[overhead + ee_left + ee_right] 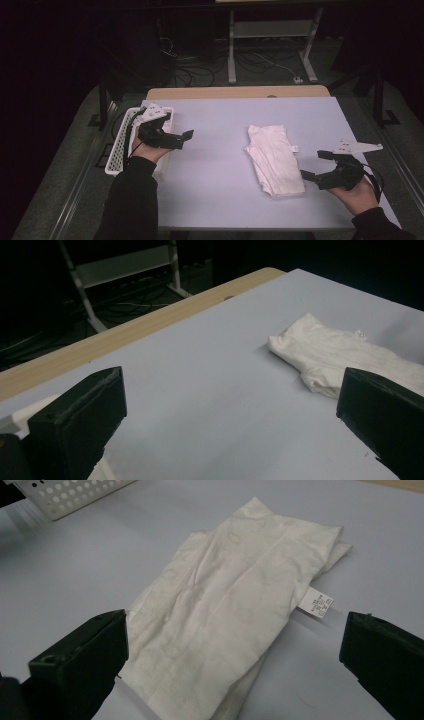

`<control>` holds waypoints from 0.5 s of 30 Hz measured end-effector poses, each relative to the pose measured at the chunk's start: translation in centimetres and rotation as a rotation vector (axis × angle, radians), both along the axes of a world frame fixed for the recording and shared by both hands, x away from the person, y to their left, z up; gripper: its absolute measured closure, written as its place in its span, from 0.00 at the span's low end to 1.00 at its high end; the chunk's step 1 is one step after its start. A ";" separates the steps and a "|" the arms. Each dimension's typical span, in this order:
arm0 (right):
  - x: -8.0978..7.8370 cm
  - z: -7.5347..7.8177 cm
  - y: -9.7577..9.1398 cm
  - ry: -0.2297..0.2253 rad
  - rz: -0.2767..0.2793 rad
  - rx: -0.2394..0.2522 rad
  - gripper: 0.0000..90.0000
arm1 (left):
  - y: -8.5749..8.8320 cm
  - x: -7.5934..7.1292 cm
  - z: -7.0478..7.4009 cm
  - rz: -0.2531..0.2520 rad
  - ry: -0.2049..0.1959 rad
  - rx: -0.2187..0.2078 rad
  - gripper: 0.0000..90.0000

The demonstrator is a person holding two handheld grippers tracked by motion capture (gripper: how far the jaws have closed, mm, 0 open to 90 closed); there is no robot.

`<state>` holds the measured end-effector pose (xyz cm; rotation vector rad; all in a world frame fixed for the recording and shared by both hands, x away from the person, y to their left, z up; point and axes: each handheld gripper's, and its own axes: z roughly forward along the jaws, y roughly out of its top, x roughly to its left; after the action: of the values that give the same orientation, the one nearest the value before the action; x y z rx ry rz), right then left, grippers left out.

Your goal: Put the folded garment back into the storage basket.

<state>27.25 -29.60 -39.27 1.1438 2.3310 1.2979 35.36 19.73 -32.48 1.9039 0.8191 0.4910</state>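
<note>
A folded white cloth [274, 158] with a small label [318, 603] lies flat on the pale table top [220, 150], right of centre. My right gripper [315, 164] hovers open just to the cloth's right, jaws pointing at it; the cloth [225, 605] shows between its jaws with nothing held. My left gripper [186, 136] is open at the table's left edge, well apart from the cloth [340, 355], which lies far ahead of it on the right.
A white perforated basket [116, 150] stands at the table's left edge under my left hand; its corner [65, 495] shows in the right gripper view. A wooden strip [235, 92] runs along the far edge. Cables and a metal stand [270, 40] lie on the floor beyond.
</note>
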 end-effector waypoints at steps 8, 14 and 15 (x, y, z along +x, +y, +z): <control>0.2 -0.4 0.3 0.019 0.018 -0.009 0.00 | -2.2 1.4 0.3 -0.032 0.007 0.008 0.00; 0.2 -0.8 0.4 0.033 0.022 -0.014 0.00 | -3.7 2.4 0.4 -0.054 0.010 0.000 0.00; 0.2 -0.8 0.4 0.033 0.022 -0.014 0.00 | -3.7 2.4 0.4 -0.054 0.010 0.000 0.00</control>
<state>27.46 -29.22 -40.08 1.1473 2.3792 1.2775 37.80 16.01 -32.09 1.9240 0.7721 0.4491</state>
